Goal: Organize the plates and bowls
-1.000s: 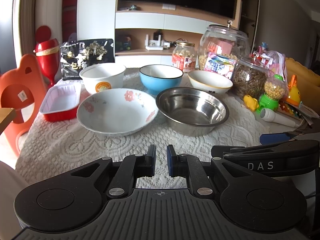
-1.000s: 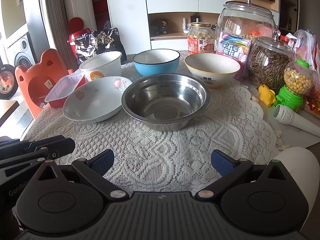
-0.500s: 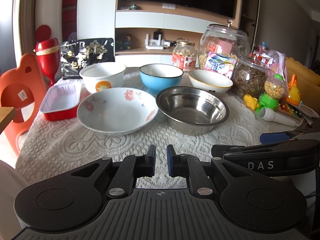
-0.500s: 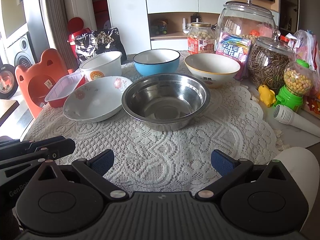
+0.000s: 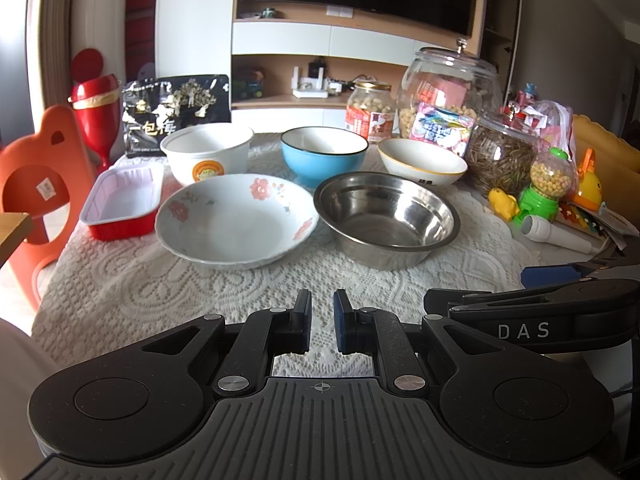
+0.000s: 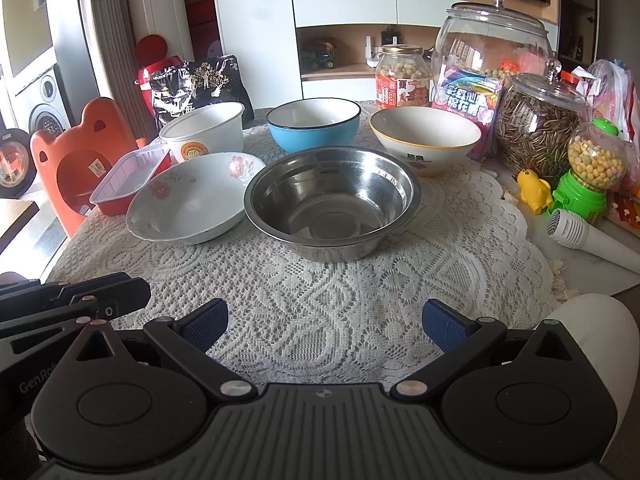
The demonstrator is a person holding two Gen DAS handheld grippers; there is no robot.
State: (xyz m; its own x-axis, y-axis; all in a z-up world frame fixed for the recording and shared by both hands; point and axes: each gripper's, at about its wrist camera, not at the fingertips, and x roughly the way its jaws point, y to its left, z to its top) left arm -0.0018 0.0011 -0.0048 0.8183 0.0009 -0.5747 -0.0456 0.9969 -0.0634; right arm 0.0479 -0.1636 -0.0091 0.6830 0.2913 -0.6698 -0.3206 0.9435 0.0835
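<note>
- Centrally, the stainless steel bowl (image 6: pixel 332 202) is sitting upright on the lace tablecloth (image 6: pixel 320 304), and it is serving as the landmark for everything else.
- Just left of the steel bowl, the floral plate (image 6: pixel 192 198) is resting on the cloth, its rim nearly touching the steel rim; from these views I cannot tell whether they meet.
- Behind the steel bowl, the blue bowl (image 6: pixel 314 124) is standing upright, with the white paper bowl (image 6: pixel 204 130) further left behind the floral plate.
- Behind and right of the steel bowl, the cream bowl with a yellow rim (image 6: pixel 426 138) is standing on the cloth.
- Far left of the steel bowl, beyond the floral plate, the red tray with a white lining (image 6: pixel 128 180) is lying near the table edge.
- Right of the steel bowl, the glass jar of seeds (image 6: pixel 540 124), the green candy dispenser (image 6: pixel 592 172) and the white toy microphone (image 6: pixel 588 238) are crowding the side of the table.
- In front of the steel bowl and well apart from it, the left gripper (image 5: pixel 322 322) is hovering over the cloth with its jaws nearly together, only a narrow gap between them and nothing held.
- Also in front of the steel bowl, the right gripper (image 6: pixel 324 326) is hovering with its jaws spread wide and nothing between them.
</note>
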